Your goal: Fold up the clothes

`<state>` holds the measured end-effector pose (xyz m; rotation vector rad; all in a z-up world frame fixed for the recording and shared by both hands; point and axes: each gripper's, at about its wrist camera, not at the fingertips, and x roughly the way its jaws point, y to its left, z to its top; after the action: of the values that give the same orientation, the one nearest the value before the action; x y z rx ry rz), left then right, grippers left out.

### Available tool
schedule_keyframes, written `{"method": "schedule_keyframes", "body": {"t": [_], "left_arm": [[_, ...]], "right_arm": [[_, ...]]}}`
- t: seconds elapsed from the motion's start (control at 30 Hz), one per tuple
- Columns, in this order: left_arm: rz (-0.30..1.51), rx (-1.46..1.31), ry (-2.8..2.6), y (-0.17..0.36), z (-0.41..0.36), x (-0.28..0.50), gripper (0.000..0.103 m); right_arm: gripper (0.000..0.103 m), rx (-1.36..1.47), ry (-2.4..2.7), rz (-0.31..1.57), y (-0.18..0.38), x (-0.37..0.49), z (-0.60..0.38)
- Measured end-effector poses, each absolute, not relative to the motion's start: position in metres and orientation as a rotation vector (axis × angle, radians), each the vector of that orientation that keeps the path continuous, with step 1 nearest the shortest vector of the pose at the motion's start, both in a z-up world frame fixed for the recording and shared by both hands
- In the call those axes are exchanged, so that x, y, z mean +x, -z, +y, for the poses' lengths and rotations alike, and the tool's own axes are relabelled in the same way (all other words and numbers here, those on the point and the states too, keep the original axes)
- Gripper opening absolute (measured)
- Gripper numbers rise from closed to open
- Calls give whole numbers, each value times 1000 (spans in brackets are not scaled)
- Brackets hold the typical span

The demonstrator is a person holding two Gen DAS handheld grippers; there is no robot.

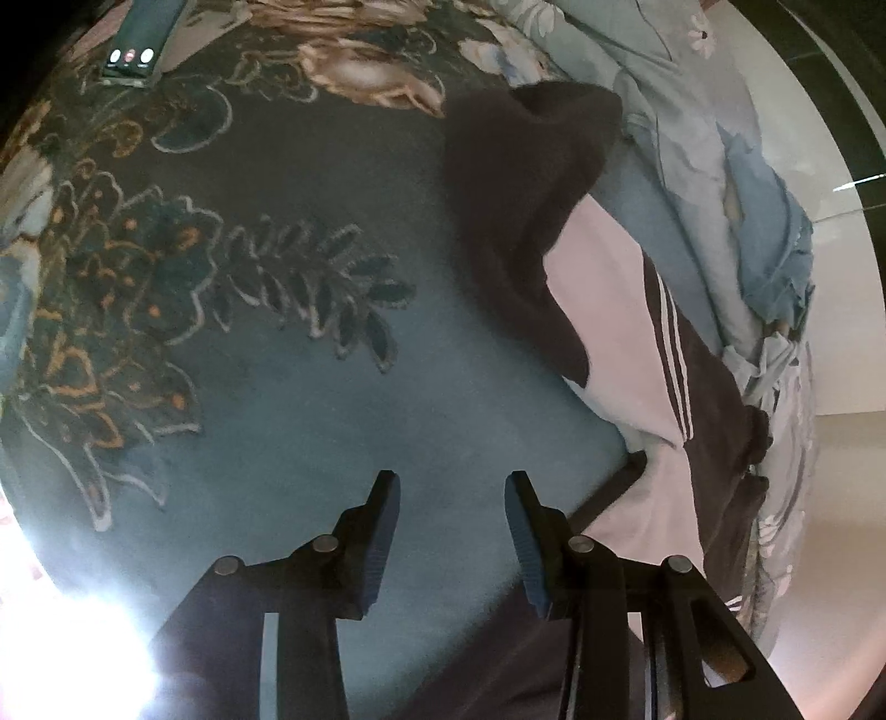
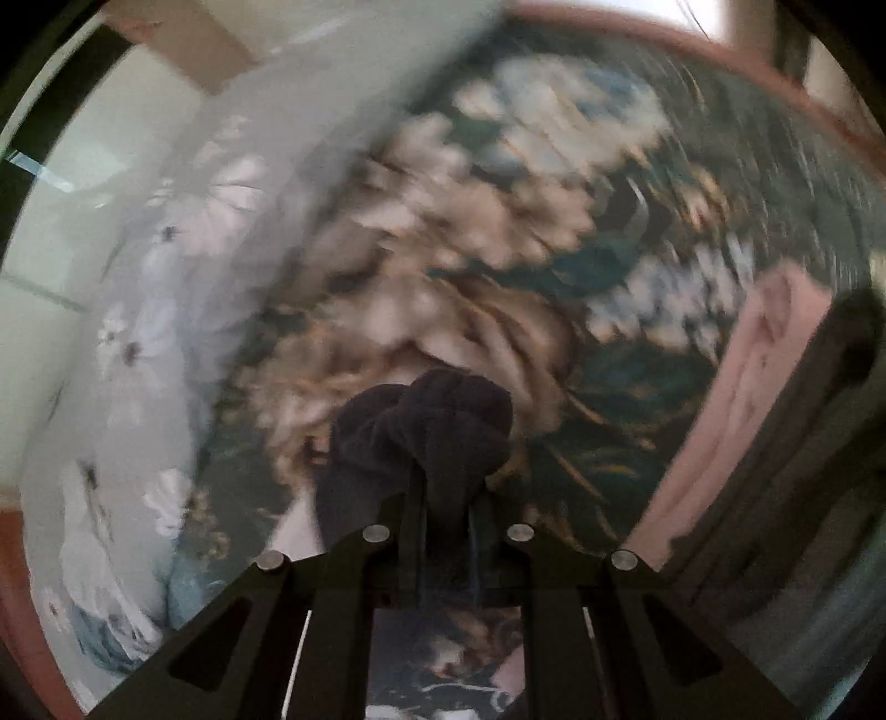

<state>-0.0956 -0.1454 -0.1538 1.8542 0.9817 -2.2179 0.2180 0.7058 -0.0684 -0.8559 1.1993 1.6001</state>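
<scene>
Your left tongs (image 1: 451, 487) hang spread apart above the dark teal floral blanket (image 1: 310, 387), with nothing between the blue pads (image 1: 385, 531); only bare blanket shows in the gap. To their right lies the garment (image 1: 603, 343), a pale pink and dark piece with white stripes (image 1: 678, 354) running down one dark panel. Its dark upper part (image 1: 520, 221) is lifted and bunched, rising toward the top of the left wrist view, while the pink panel rests on the blanket. Beyond the garment, along the right edge, a light blue flowered quilt (image 1: 681, 138) is heaped, with a piece of blue denim (image 1: 775, 266) lying on it. A phone (image 1: 138, 44) with a lit screen sits on the blanket at the far upper left.

Your right tongs (image 2: 446, 498) are closed tight on a wad of the garment's dark fabric (image 2: 426, 432), which bulges out above the fingertips and hangs a little to the left. The right wrist view is heavily blurred, so fine detail is lost, but the floral blanket fills the background, the flowered quilt runs down the left side, and something pink (image 2: 747, 399) lies at the right; you cannot tell what it is
</scene>
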Motion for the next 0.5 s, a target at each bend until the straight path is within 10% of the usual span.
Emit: {"method": "schedule_keyframes", "body": {"t": [0.5], "left_arm": [[1189,1808,2260,151,-167,-91,52]], "right_arm": [[12,-870,-2314,586,-64,5,482]]}}
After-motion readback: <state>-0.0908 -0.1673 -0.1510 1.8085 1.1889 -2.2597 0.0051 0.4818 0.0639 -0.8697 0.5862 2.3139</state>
